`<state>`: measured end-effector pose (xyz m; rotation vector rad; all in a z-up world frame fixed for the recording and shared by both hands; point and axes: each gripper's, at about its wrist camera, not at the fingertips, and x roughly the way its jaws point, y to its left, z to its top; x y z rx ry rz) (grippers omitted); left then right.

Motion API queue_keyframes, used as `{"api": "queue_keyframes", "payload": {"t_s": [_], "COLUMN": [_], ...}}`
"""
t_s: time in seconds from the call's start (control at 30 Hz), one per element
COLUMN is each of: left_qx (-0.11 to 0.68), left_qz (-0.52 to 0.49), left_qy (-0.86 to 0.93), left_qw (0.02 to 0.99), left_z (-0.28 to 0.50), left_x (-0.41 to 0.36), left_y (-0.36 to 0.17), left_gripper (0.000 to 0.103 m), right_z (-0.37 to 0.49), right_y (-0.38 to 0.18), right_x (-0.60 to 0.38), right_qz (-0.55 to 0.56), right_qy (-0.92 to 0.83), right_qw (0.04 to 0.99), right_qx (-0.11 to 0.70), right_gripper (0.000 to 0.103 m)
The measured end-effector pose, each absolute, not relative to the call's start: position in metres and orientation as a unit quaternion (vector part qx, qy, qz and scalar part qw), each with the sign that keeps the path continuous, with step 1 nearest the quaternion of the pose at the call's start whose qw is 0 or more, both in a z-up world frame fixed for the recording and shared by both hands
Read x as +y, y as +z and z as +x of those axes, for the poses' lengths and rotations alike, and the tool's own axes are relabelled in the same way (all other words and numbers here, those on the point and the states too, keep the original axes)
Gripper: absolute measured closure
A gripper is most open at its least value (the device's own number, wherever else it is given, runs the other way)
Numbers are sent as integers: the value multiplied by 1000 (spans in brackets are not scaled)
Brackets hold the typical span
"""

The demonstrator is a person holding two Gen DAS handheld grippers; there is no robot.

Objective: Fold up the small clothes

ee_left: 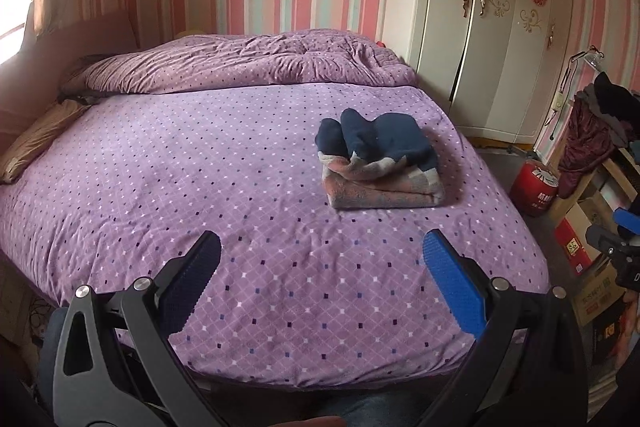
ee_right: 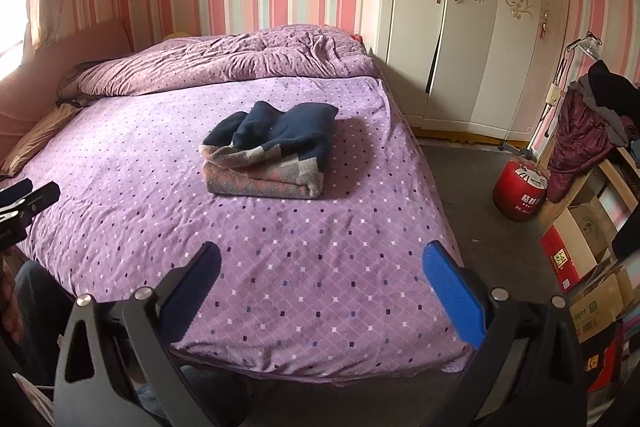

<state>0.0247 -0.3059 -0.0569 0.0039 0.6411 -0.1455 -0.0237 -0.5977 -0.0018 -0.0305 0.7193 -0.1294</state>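
Note:
A folded small garment (ee_left: 380,163), navy on top with pink and grey knit below, lies on the purple dotted bedspread (ee_left: 200,179), right of centre. It also shows in the right wrist view (ee_right: 268,155), mid-bed. My left gripper (ee_left: 320,259) is open and empty, held over the bed's near edge, well short of the garment. My right gripper (ee_right: 320,263) is open and empty too, over the bed's near right corner. The right gripper's tip shows at the left wrist view's right edge (ee_left: 620,235).
A bunched purple duvet (ee_left: 248,63) lies at the head of the bed. A white wardrobe (ee_left: 480,27) stands beyond the bed on the right. A red canister (ee_right: 520,191), cardboard boxes (ee_right: 576,247) and piled clothes (ee_right: 592,123) crowd the floor on the right.

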Motion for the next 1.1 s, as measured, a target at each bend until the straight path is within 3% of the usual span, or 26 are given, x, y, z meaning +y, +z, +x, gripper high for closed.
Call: {"api": "queue_keyframes", "payload": {"t_s": [1.1], "left_qx": [314], "left_qz": [-6], "left_qy": [-67], "left_qw": [947], "left_z": [26], "left_x": [-303], "left_y": [-52], "left_gripper": [3], "right_z": [-21], "right_y": [-5], "right_x": [-591], "right_qz": [-24], "right_qy": [-62], "right_qw": [933], "right_qx": [354], "right_gripper": [2]}}
